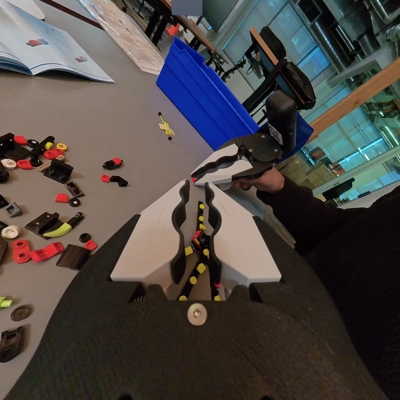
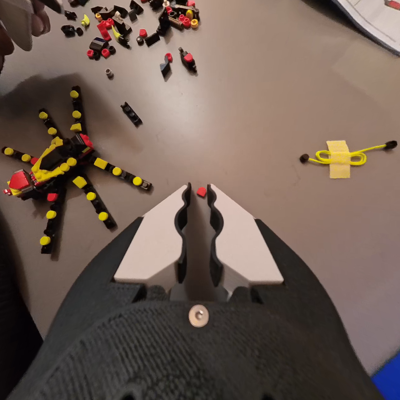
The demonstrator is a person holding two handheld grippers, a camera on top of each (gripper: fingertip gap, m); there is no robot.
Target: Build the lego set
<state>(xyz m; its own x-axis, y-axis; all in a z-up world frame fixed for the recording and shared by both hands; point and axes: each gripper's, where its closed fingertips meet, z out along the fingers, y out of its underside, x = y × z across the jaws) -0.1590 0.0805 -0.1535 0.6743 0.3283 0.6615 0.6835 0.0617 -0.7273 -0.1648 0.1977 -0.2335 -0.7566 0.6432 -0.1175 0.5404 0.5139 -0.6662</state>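
The black, yellow and red spider model (image 2: 54, 164) lies on the grey table at the left of the right wrist view. In the left wrist view it shows below and between my left gripper's fingers (image 1: 200, 240). My left gripper (image 1: 197, 183) hovers over it, its jaws a narrow gap apart and empty. My right gripper (image 2: 199, 184) is low over the table with a small red piece (image 2: 201, 192) between its fingertips. That piece sits close to the right finger, with a gap to the left one. The right gripper (image 1: 192, 178) also shows just beyond my left fingertips.
Loose red, black and yellow pieces (image 1: 43, 164) are scattered to the left and also show in the right wrist view (image 2: 140, 26). A black plate (image 2: 131, 114) lies alone. A taped yellow cord (image 2: 339, 159), an open instruction booklet (image 1: 43, 49) and a blue bin (image 1: 201, 93) are farther off. The tips of one gripper are about 15 cm away from the tips of the other.
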